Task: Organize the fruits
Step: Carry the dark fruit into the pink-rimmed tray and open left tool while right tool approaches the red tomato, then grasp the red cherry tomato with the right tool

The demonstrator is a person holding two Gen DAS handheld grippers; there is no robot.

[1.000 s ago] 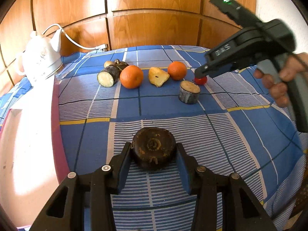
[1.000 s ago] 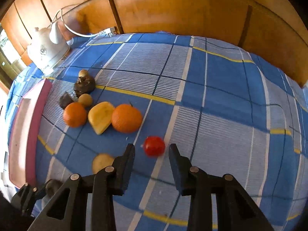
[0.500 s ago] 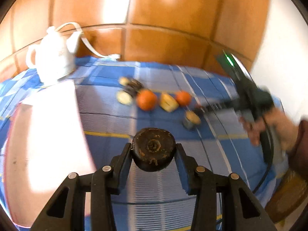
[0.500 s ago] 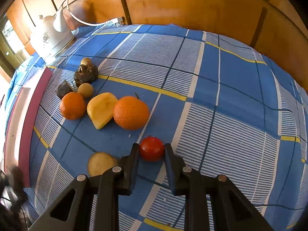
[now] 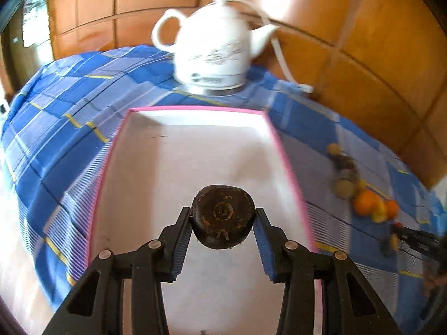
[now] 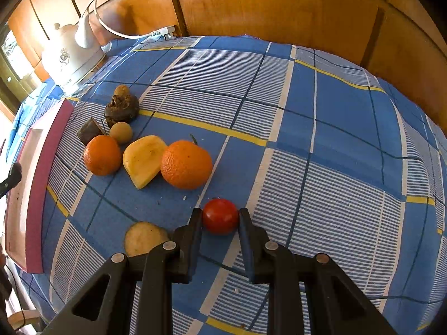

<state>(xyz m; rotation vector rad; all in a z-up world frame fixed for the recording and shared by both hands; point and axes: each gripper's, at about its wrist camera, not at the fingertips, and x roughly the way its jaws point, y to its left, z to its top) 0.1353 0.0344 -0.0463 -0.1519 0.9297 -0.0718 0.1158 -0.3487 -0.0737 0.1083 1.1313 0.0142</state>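
Two grippers angled down, left gripper [image 5: 223, 220] clamping dark fruit [image 5: 223, 217], right gripper [image 6: 220, 217] pinching tomato [image 6: 220, 216]

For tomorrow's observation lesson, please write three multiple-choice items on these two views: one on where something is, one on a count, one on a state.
1. Where is the dark round fruit in the left claw?
A. over the pink-rimmed tray
B. beside the oranges
C. on the kettle

2. How many oranges lie on the checked cloth?
A. one
B. two
C. four

3. What is the state of the right claw?
A. wide open over bare cloth
B. shut on the red tomato
C. shut on an orange

Answers:
1 A, the white tray floor fills the view behind the fruit.
2 B, one orange and another flank a yellow piece.
3 B, both pads press the tomato's sides.
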